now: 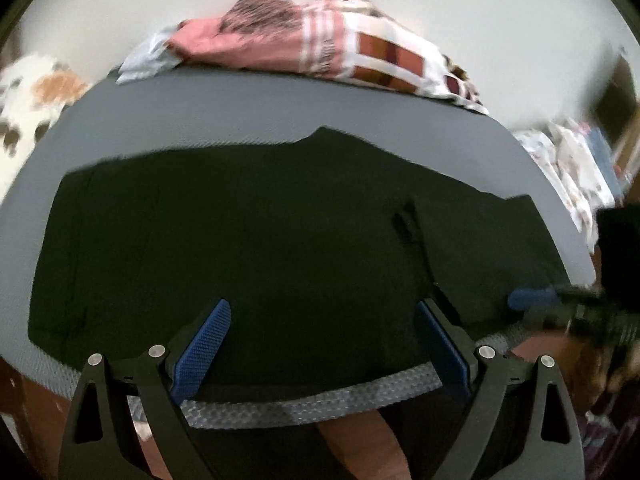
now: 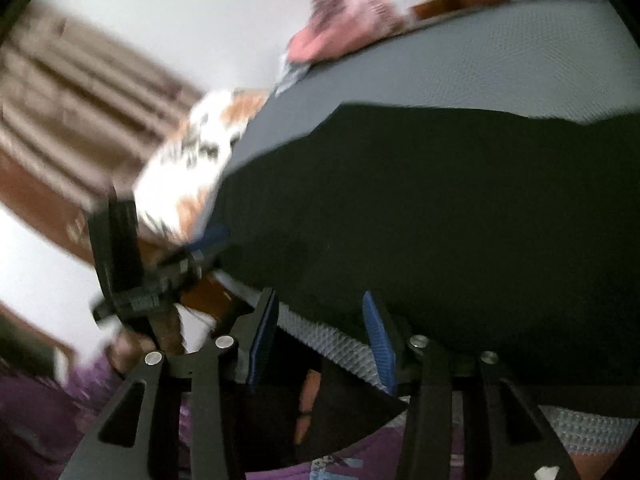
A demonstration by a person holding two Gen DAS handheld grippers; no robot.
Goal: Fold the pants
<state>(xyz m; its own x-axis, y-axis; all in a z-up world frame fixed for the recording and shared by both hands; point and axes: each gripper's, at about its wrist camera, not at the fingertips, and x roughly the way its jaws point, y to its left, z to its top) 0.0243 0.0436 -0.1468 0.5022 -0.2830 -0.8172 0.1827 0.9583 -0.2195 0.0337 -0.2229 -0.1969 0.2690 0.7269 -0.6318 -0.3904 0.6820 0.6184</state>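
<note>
- Grey padded table fills both wrist views, its textured near edge running just beyond each gripper; white wall rises behind it.
- At 12 o'clock in the left wrist view, a heap of pink and checked laundry sits on the far edge of the table. A white-and-orange patterned cloth lies off the table at 10 o'clock, and more patterned fabric at 3 o'clock.
- Room detail in the right wrist view is blurred: brown slatted furniture at 10 o'clock and purple fabric low at 8 o'clock.
- Black pants lie spread flat across the middle of the table, reaching nearly from side to side, with one long edge along the near rim.
- Judging by the single broad dark shape, the legs may already be laid together lengthwise; the dark fabric hides any layering, so I cannot say for certain. The shortening folds look still to do.
- Left gripper hovers over the near edge at 6 o'clock, jaws wide apart and empty.
- Right gripper also stands wide open with nothing between its blue pads, at the pants' near edge. In the left wrist view it shows as a blur at 4 o'clock.
</note>
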